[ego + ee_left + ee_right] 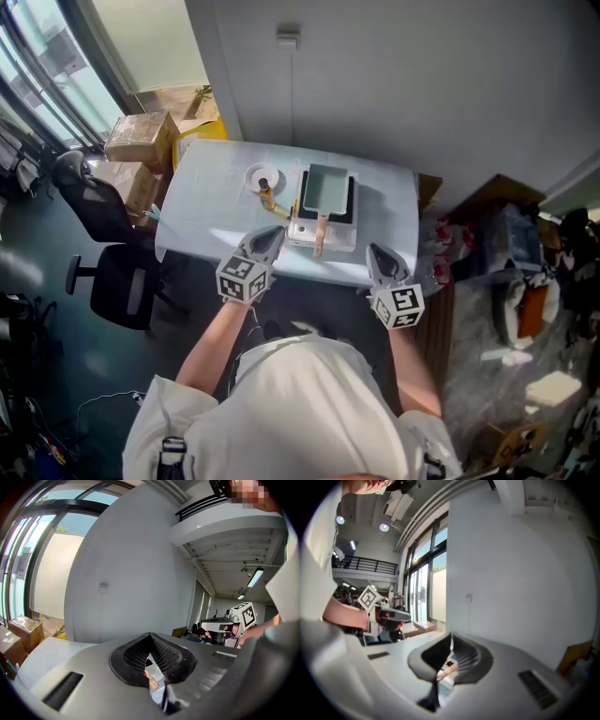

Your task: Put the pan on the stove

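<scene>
Looking down in the head view first: the pan (pixel 325 186) is a rectangular, pale grey-green one with a wooden handle, and it's sitting on the stove (pixel 339 234) on the white-covered table (pixel 206 216). Cardboard boxes (pixel 141 139) and a black office chair (pixel 127 281) are over by the window.

Left gripper view: the left gripper (pixel 150 638) is clenched on nothing, with a plain grey wall ahead.

Right gripper view: the right gripper (pixel 451 641) is the same, clamped and empty.

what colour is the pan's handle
The pan handle is light wooden brown, best seen in the head view.
</scene>
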